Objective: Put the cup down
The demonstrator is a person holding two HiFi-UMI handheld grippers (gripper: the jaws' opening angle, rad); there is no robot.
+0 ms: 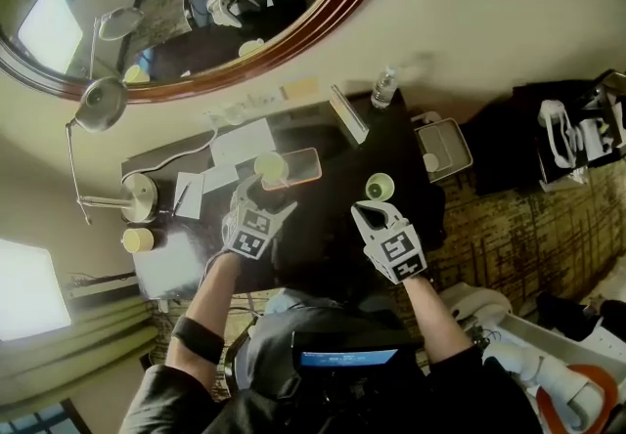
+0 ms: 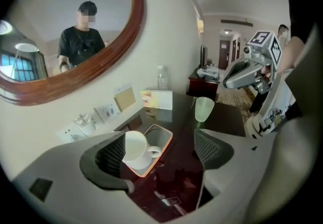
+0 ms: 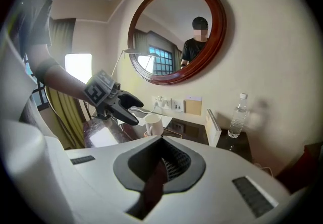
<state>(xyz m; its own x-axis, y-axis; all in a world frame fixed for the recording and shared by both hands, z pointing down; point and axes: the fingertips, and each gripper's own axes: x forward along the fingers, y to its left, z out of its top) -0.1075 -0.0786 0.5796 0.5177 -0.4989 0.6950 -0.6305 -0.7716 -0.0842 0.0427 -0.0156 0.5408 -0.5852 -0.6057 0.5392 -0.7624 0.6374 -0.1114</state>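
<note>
Left gripper point(image 2: 160, 151): we see its jaws wide apart, pressing on nothing.
Cup point(image 2: 135, 150): we see it standing on the tray point(image 2: 159, 140), between the jaws, close to the left one.
Right gripper point(image 3: 162, 140): jaws together, empty.

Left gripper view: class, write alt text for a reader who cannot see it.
A white mug stands on an orange-rimmed tray between the open jaws of the left gripper, nearer the left one. Behind, on the table, stands a pale green cup.
</note>
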